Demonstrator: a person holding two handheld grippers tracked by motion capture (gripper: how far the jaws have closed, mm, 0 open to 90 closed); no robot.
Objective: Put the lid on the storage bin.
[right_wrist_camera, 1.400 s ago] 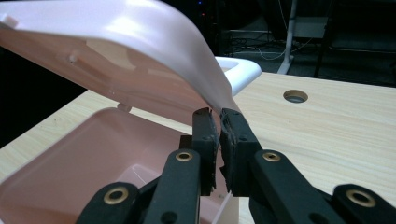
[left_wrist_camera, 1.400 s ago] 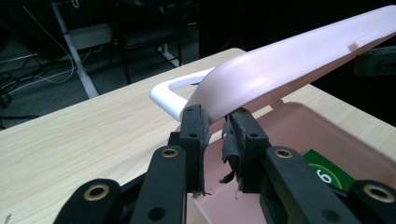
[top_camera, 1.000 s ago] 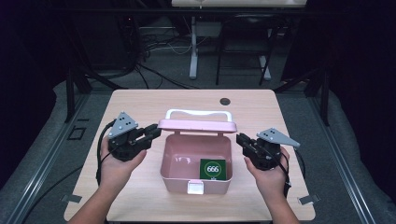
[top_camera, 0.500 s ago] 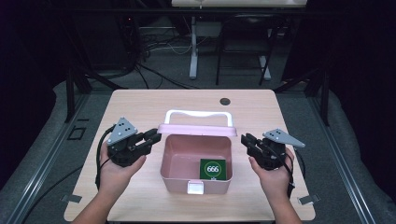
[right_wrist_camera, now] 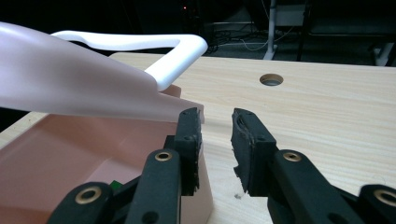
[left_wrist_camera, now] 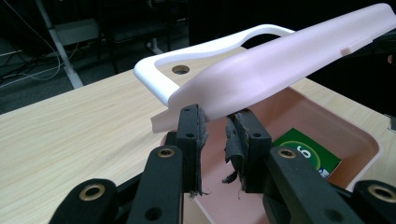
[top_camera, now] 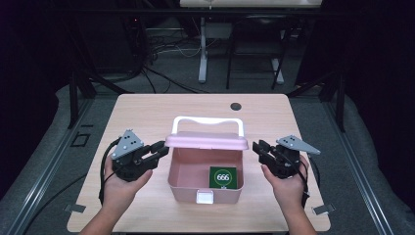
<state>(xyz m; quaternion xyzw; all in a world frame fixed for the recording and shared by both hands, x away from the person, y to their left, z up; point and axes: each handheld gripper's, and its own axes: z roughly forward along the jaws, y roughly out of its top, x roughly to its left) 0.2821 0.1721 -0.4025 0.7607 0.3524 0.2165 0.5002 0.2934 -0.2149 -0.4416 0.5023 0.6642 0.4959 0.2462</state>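
With both jaws parted, my left gripper [top_camera: 159, 149] under the lid [top_camera: 208, 142] and right gripper [top_camera: 259, 149] beside it, I judge it could drop onto the box [top_camera: 188, 169].

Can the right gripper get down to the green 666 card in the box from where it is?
Probably yes: the pink lid covers just the box's rear, the green card lies uncovered near the front-right corner, and the right gripper stands open beside that wall.

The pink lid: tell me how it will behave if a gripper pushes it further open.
The lid looks like thin moulded plastic, so probably light and fairly stiff. It seems hinged at the box's back, so it should swing rather than slide. The box holds one small green card, so it may tip or skid backward.
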